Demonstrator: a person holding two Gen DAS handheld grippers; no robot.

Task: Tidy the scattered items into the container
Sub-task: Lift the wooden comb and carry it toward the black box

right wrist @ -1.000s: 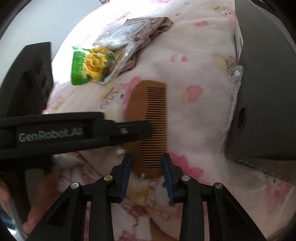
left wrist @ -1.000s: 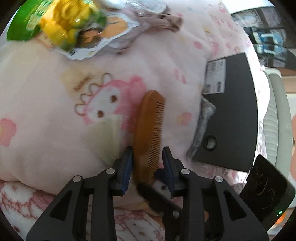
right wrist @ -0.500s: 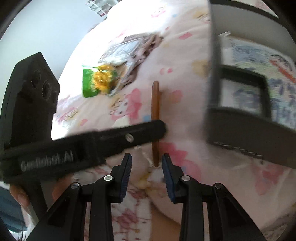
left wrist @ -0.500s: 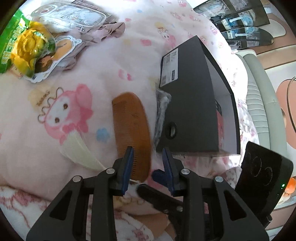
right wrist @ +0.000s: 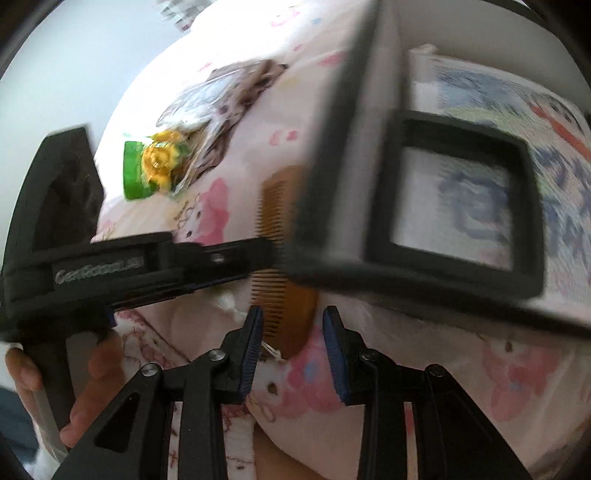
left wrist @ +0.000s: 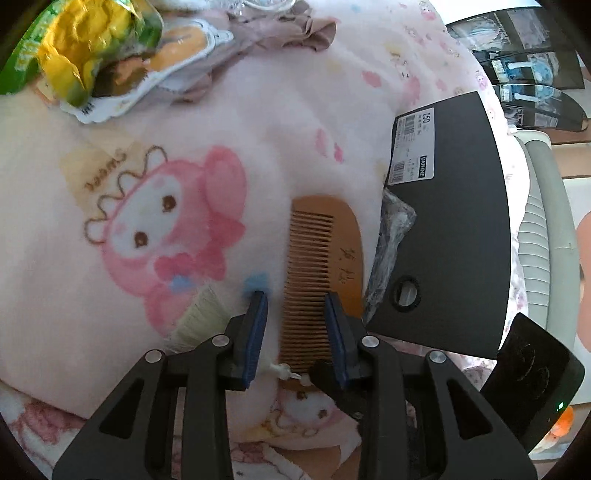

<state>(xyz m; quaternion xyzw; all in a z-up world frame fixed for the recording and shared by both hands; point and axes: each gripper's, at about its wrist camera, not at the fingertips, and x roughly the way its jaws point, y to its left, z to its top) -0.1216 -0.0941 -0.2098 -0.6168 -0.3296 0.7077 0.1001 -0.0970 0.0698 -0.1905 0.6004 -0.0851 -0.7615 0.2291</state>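
Since 0.5 s ago the comb has gone from edge-on to lying flat, teeth now facing left in the left wrist view, and the box sits lower and farther right in that frame.

Left wrist view: wooden comb (left wrist: 325,273) flat on the pink cartoon blanket (left wrist: 155,206) of the bed, just beside the black box (left wrist: 454,229), a crinkled clear wrapper (left wrist: 391,236) between them. Left hand-held gripper (left wrist: 295,325) has its 2 blue pads spread: right pad over the comb's near end, left pad out on the blanket beside the teeth. Pads parted, nothing clamped. Judgement: comb has been turned over so the solid spine faces the box, easier to pinch. Snack packets (left wrist: 92,55) and a beige cloth (left wrist: 295,29) lie well apart at the top, not yet tidied.

Right wrist view: blurred, frame in motion. Right hand-held gripper (right wrist: 291,350) jaws apart, holding nothing; the comb's (right wrist: 284,306) near tip reaches between the pads. Left tool body crosses the frame over the comb's middle. Box (right wrist: 351,177) open side shows a printed sheet (right wrist: 498,147) inside, so this is the container. Green-yellow packet (right wrist: 155,170) beyond.

Judgement: comb still outside the box; next comes a grip and a short lift over the wall.
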